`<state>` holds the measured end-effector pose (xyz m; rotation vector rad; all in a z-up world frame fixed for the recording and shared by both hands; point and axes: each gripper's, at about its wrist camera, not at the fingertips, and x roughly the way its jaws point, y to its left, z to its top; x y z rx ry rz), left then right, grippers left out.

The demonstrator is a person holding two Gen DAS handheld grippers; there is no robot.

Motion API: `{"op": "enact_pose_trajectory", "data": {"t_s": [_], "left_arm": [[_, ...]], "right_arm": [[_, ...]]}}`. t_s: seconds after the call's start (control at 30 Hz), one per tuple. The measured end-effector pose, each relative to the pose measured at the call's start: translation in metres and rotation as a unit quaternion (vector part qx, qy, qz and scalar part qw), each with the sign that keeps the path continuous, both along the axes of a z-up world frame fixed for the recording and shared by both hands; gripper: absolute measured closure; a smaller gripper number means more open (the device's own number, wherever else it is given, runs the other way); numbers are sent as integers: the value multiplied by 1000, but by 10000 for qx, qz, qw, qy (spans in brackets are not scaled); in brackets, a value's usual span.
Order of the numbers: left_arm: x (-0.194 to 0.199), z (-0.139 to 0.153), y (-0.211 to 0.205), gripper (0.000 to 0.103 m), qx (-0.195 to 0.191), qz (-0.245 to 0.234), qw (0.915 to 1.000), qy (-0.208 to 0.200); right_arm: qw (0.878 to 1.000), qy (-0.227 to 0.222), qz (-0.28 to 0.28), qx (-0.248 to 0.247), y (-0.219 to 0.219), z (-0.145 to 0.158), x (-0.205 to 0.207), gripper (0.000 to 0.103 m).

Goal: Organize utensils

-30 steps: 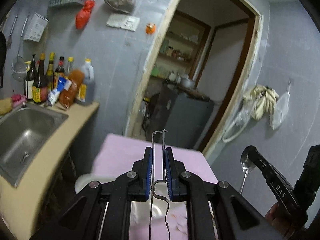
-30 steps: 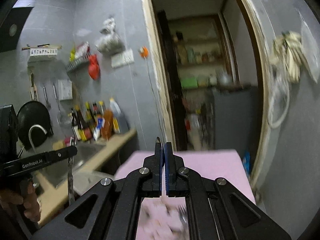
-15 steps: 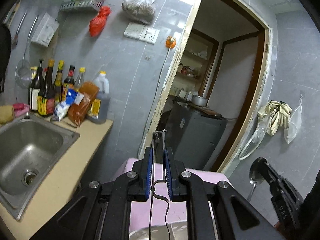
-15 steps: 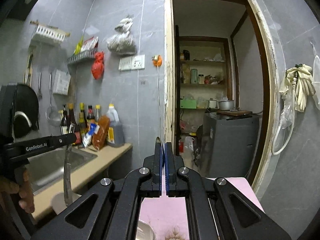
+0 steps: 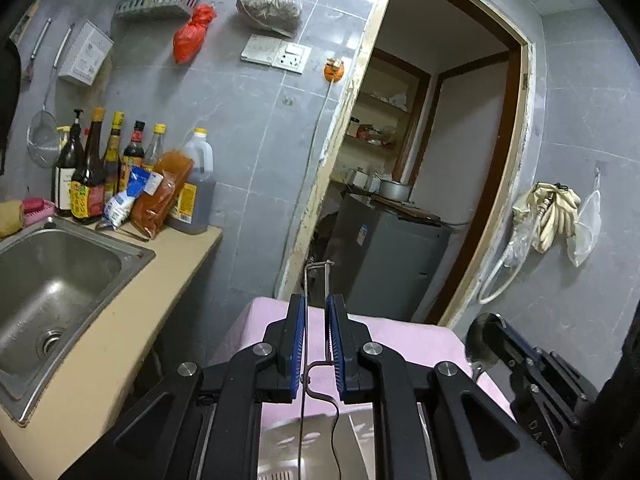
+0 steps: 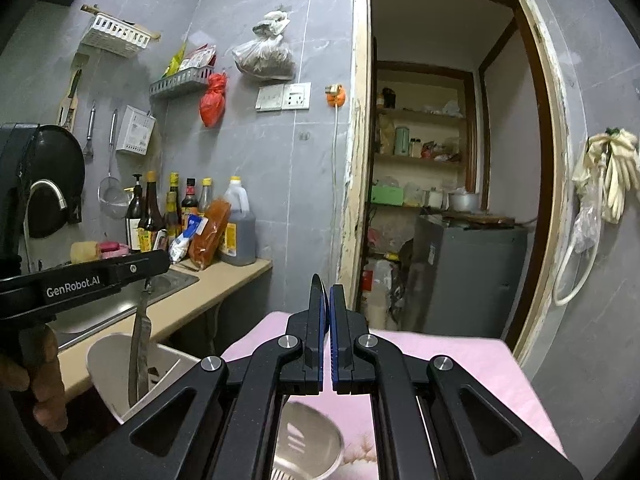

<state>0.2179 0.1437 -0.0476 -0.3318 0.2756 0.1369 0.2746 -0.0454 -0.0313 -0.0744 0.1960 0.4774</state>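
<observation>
My left gripper [image 5: 316, 312] is shut on a thin wire-handled utensil [image 5: 316, 268] whose loop sticks up past the fingertips; in the right wrist view its long metal blade [image 6: 138, 344] hangs down into a white holder [image 6: 116, 364]. My right gripper [image 6: 326, 300] is shut on a metal spoon, seen edge-on [image 6: 318, 286]; from the left wrist view the spoon bowl [image 5: 478, 340] shows beside the right gripper's fingers. A slotted steel utensil [image 6: 308, 446] lies below on the pink table [image 6: 460, 356].
A steel sink [image 5: 48, 280] sits in a beige counter [image 5: 132, 312] at left, with bottles and packets [image 5: 120, 176] at the back. An open doorway [image 6: 436, 160] with shelves and a grey cabinet [image 6: 468, 276] lies ahead. Gloves [image 6: 612, 172] hang on the right wall.
Both grippers have risen and tilted up, so the table dropped low in view. The left gripper's utensil now hangs over the white holder. Both stay shut on their utensils.
</observation>
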Motion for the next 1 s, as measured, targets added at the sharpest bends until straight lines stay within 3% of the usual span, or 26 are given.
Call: {"op": "enact_pose_trajectory", "data": {"t_s": [0.1, 0.13, 0.17, 0.2, 0.3, 0.37, 0.4, 0.5, 0.57, 0.67, 1.0], "left_arm": [[-1, 1, 0, 89, 15, -112, 9999, 107], [-2, 1, -1, 86, 32, -131, 9998, 125], [-4, 1, -1, 81, 42, -179, 9997, 136], [-5, 2, -1, 78, 50, -177, 9997, 157], [-10, 6, -2, 64, 22, -180, 9996, 209], [-14, 12, -4, 52, 24, -174, 9996, 206], [-17, 18, -7, 48, 38, -170, 9997, 176], [-25, 32, -14, 15, 110, -98, 9998, 106], [-28, 40, -19, 5, 150, -55, 9999, 63], [-36, 54, -34, 1, 377, 80, 9993, -7], [-52, 71, -101, 1, 866, 33, 9961, -167]], "right_arm": [[9998, 156, 42, 126, -5, -3, 1, 95], [9997, 185, 55, 179, -7, -4, 1, 87], [9994, 215, 67, 252, -10, -4, 1, 77], [9992, 250, 78, 316, -12, -4, 1, 73], [9985, 343, 74, 418, -20, 0, -1, 70], [9982, 365, 9, 473, -26, 6, -4, 50], [9980, 358, -11, 526, -31, 11, -6, 46], [9968, 452, -49, 653, -47, 26, -10, 31], [9953, 537, -110, 792, -61, 34, -12, 7], [9942, 494, -292, 908, -87, 46, -20, 2], [9952, 314, -736, 559, -161, 69, -41, 1]]}}
